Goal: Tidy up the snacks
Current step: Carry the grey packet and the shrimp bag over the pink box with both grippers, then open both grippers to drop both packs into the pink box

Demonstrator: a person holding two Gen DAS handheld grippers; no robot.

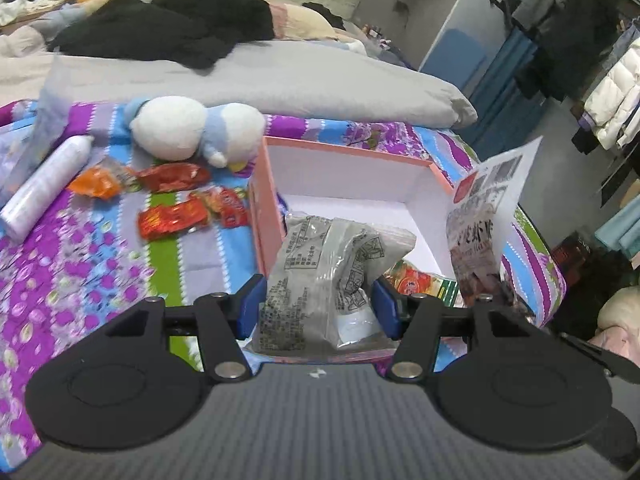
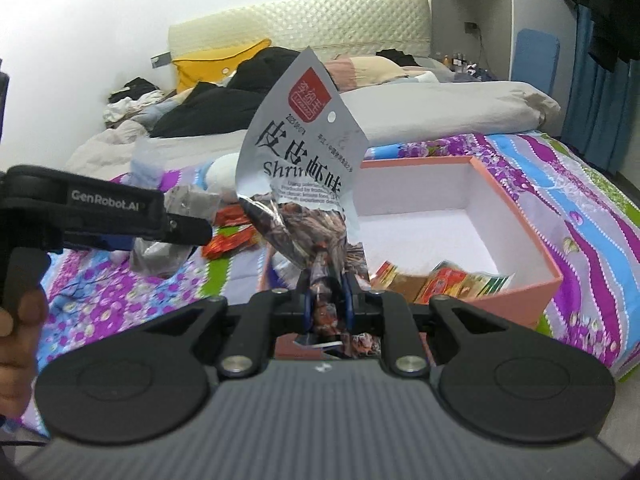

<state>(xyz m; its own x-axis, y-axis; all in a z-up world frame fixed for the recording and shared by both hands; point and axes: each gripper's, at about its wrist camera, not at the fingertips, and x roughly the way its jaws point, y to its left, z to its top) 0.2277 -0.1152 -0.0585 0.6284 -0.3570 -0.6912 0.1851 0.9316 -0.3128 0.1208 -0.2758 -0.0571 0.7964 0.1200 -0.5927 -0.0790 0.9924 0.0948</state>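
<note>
My left gripper (image 1: 318,304) is shut on a clear grey snack bag (image 1: 320,276), held over the near left corner of the open pink box (image 1: 344,148). My right gripper (image 2: 326,300) is shut on the lower end of a silver shrimp snack bag (image 2: 304,152), which stands upright over the box's (image 2: 520,300) near left corner. That bag (image 1: 486,216) also shows at the right in the left wrist view. Small yellow and orange packets (image 2: 444,280) lie in the box's near part. Several red and orange snack packets (image 1: 176,208) lie on the bedspread left of the box.
A white and blue plush toy (image 1: 192,128) and a white cylinder (image 1: 44,184) lie on the patterned bedspread (image 1: 80,264) left of the box. A grey duvet (image 1: 280,76) and dark clothes (image 1: 168,28) lie behind. A person's hand (image 2: 20,320) holds the left gripper's handle.
</note>
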